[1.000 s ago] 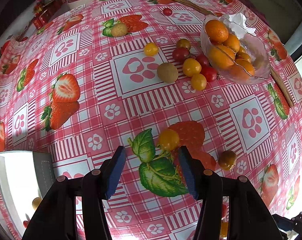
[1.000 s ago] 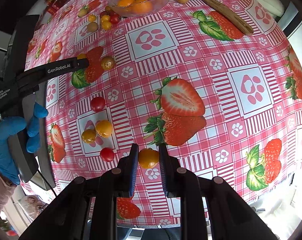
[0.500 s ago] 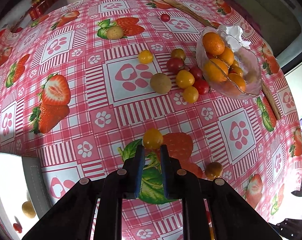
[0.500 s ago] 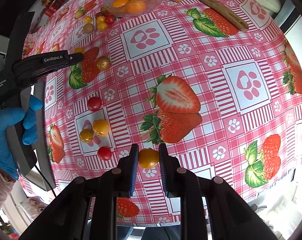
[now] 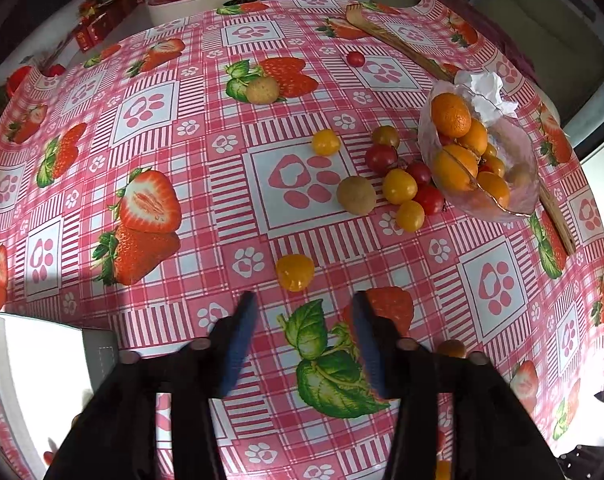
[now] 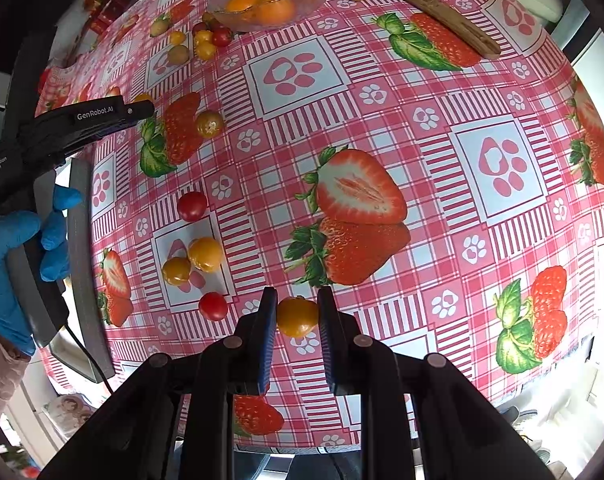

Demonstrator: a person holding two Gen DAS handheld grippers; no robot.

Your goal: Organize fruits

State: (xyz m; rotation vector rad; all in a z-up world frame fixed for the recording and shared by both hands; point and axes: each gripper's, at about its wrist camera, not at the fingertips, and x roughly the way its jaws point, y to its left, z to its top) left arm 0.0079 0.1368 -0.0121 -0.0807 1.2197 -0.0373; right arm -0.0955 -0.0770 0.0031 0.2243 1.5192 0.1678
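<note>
My left gripper [image 5: 303, 304] points down at the checked tablecloth. Its jaws are opening and nothing is between them. A yellow tomato [image 5: 295, 278] lies on the cloth just beyond the fingertips. In the right wrist view my right gripper [image 6: 298, 312] is shut on another yellow tomato [image 6: 297, 317], held a little above the cloth. The left gripper [image 6: 146, 109] shows there at the far left, in a person's blue-gloved hand [image 6: 6, 248]. A glass bowl [image 5: 517, 184] with oranges stands at the right, and a cluster of tomatoes [image 5: 399, 186] lies beside it.
Two brown round fruits [image 5: 355, 196] [image 5: 262, 90] and a red tomato [image 5: 355, 59] lie further out. A wooden stick [image 5: 397, 46] runs behind the bowl. A white tray [image 5: 34, 368] sits at the table's near left edge. Several tomatoes [image 6: 204, 254] lie left of my right gripper.
The left gripper's jaws shut just short of the yellow tomato, caught nothing, and have opened again. The tomato now lies further beyond the fingertips. The right gripper still holds its tomato.
</note>
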